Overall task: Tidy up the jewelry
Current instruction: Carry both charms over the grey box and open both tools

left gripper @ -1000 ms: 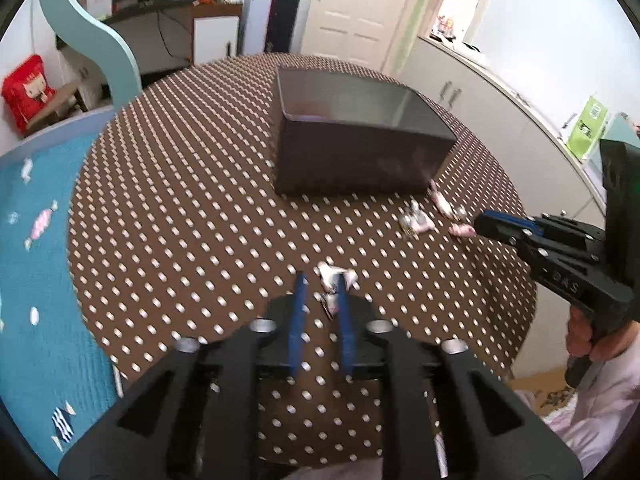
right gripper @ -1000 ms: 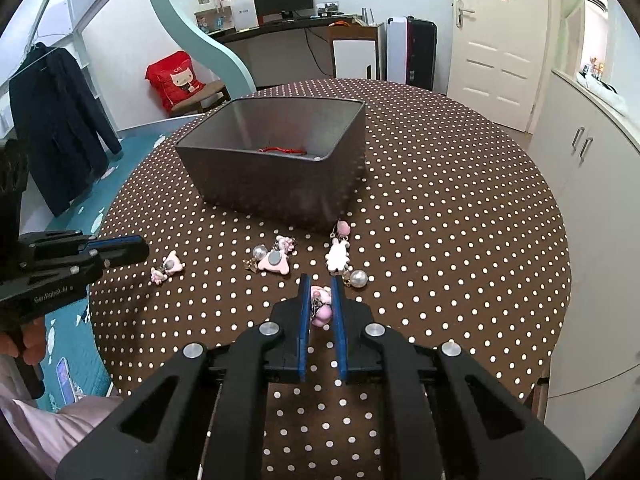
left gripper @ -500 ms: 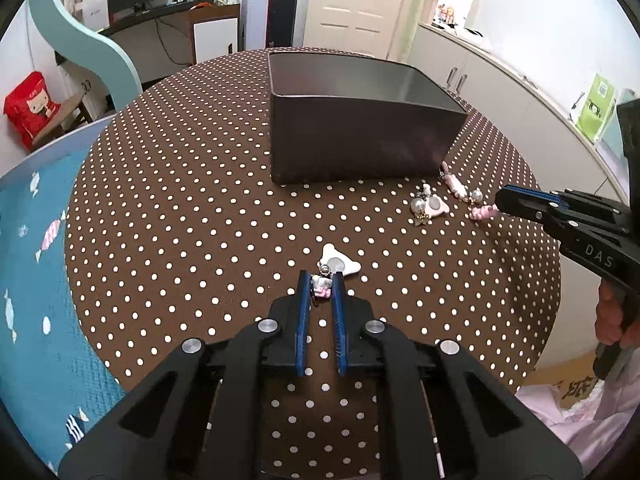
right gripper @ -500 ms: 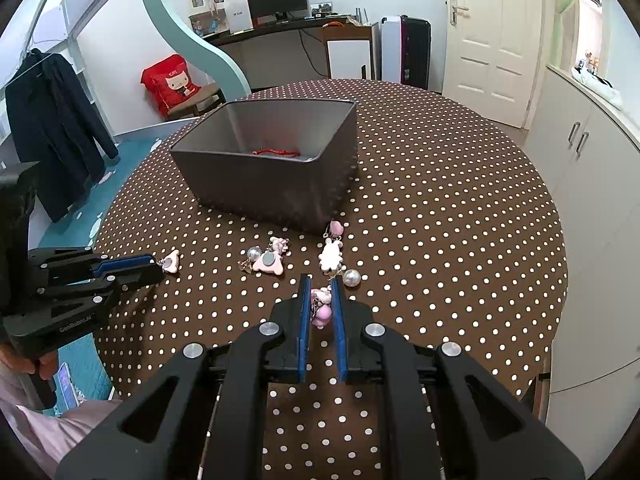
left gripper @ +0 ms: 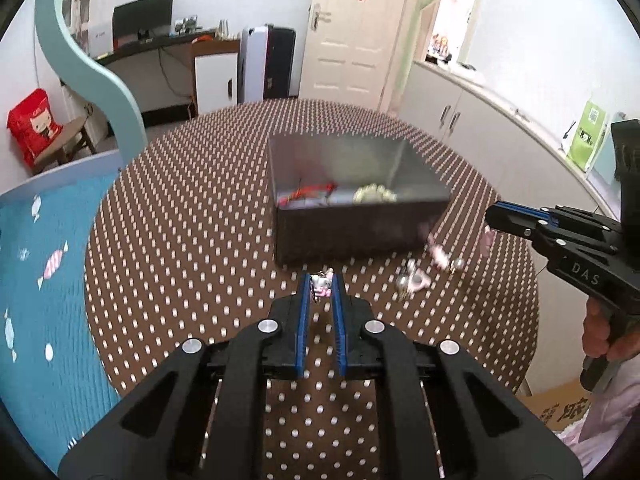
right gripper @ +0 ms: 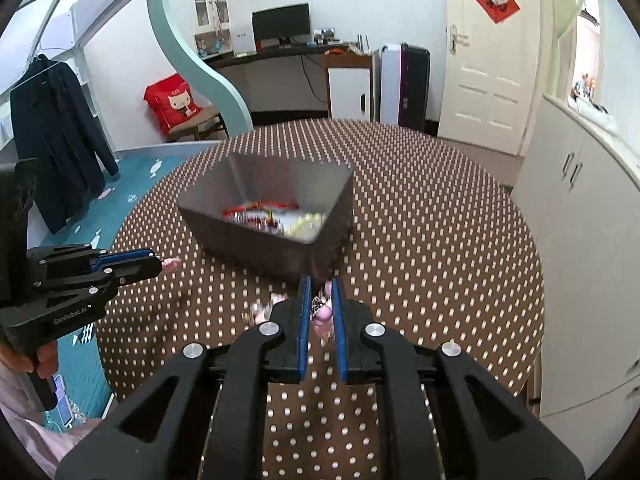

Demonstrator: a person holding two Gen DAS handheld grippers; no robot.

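Visibly, right gripper reads "DAS", left gripper "GenRobot.AI"

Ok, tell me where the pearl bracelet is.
In the left wrist view, the pearl bracelet lies inside the dark box, near its front wall, right of the red cord.

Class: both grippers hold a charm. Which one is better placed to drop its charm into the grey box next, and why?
Probably the right gripper: its pink charm hangs right at the grey box near corner. The left gripper, holding its small charm, sits slightly farther from the wall.
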